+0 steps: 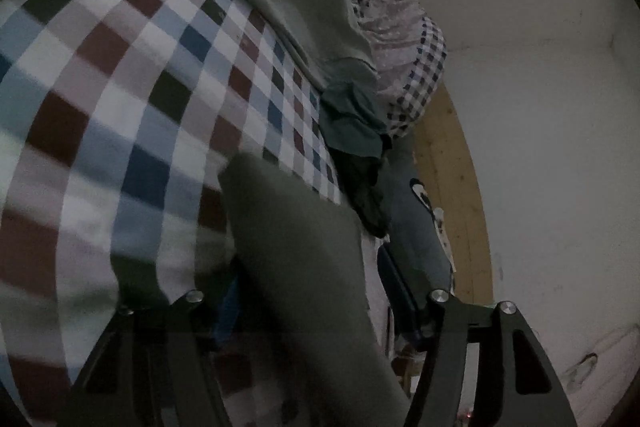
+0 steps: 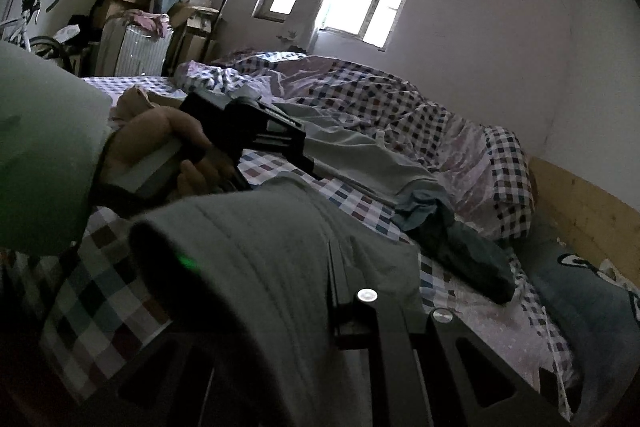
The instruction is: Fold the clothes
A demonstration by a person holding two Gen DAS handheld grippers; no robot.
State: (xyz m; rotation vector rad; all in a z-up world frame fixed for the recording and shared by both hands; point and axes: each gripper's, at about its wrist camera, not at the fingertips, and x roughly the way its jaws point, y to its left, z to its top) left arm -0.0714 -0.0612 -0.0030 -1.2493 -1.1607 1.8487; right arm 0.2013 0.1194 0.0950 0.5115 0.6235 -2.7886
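Note:
A grey ribbed garment point(image 2: 248, 259) hangs over my right gripper point(image 2: 336, 251), which is shut on it; the cloth hides the fingertips. In the left wrist view the same grey garment point(image 1: 296, 247) runs up between the jaws of my left gripper point(image 1: 312, 259). It covers the left finger, and the right finger point(image 1: 400, 283) stands clear of it with a gap, so this gripper is open. A hand point(image 2: 160, 143) holds the left gripper point(image 2: 300, 151) low over the checked bedsheet point(image 1: 120, 87). A pale green garment point(image 2: 360, 155) lies spread on the bed beyond.
A heap of dark blue clothes point(image 2: 448, 227) and a blue pillow point(image 2: 580, 303) lie by the wooden headboard point(image 2: 592, 211). A crumpled checked quilt point(image 2: 380, 99) runs along the wall. A suitcase point(image 2: 136, 47), boxes and a bicycle point(image 2: 24, 23) stand past the bed.

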